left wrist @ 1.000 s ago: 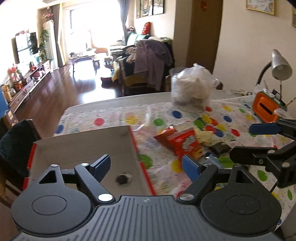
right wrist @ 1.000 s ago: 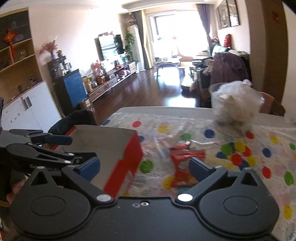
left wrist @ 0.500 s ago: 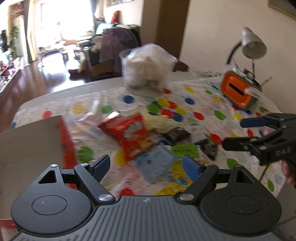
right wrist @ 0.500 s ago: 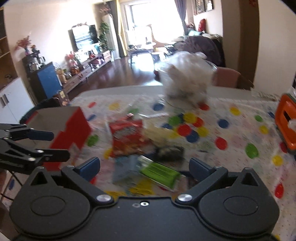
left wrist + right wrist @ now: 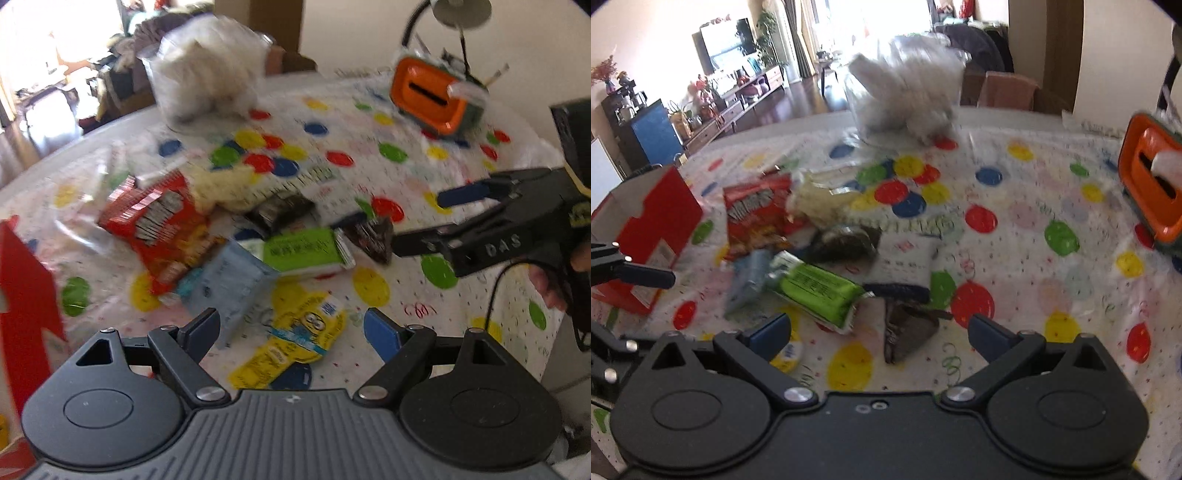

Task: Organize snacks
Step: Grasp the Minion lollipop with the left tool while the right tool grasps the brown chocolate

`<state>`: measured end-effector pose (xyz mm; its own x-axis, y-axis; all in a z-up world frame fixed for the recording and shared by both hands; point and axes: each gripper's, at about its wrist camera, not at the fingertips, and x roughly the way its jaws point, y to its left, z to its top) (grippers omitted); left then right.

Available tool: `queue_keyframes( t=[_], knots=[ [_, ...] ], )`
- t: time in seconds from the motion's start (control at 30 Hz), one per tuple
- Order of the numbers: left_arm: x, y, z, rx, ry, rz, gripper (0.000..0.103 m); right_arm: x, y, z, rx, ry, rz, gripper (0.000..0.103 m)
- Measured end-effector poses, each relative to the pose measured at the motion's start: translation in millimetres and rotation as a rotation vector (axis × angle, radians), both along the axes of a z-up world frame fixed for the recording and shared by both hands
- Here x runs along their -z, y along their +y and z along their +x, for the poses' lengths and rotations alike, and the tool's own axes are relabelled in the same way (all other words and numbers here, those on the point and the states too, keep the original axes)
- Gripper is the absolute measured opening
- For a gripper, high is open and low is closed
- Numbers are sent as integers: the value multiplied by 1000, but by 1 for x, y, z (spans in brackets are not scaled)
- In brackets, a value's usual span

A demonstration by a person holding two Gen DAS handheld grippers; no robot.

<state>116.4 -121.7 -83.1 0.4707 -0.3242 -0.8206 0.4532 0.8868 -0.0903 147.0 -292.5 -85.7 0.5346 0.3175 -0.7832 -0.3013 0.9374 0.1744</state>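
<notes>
Hovering over scattered snacks with both tongs released.

Holding left tongs (image 5: 291, 325) spread wide above a yellow cartoon packet (image 5: 295, 341), gripping nothing; keeping right tongs (image 5: 879, 330) likewise agape over a dark wrapper (image 5: 905, 332) and green bar (image 5: 816, 288). Lying mid-surface (image 5: 1015, 258): red chip bag (image 5: 753, 218), pale blue pouch (image 5: 229, 288); sitting at left edge: red box (image 5: 646, 229).

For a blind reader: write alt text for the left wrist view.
An open left gripper hovers over a yellow packet beside scattered snacks: a red bag and a green bar on a polka-dot tablecloth. The right gripper enters from the right.
</notes>
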Motion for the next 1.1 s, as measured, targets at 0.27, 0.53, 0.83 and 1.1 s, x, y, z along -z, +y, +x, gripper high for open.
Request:
queue_keyframes(
  t=[0.27, 0.53, 0.83, 1.1],
  knots=[
    [35, -26, 20, 40, 98, 29, 85, 35, -4, 23, 9, 77, -16, 99],
    [60, -37, 32, 63, 124, 80, 85, 51, -1, 36, -6, 107, -35, 89],
    [67, -34, 36, 50, 116, 96, 76, 55, 4, 40, -4, 94, -66, 82],
    [66, -37, 29, 60, 89, 114, 63, 53, 9, 37, -5, 76, -112, 64]
  ],
)
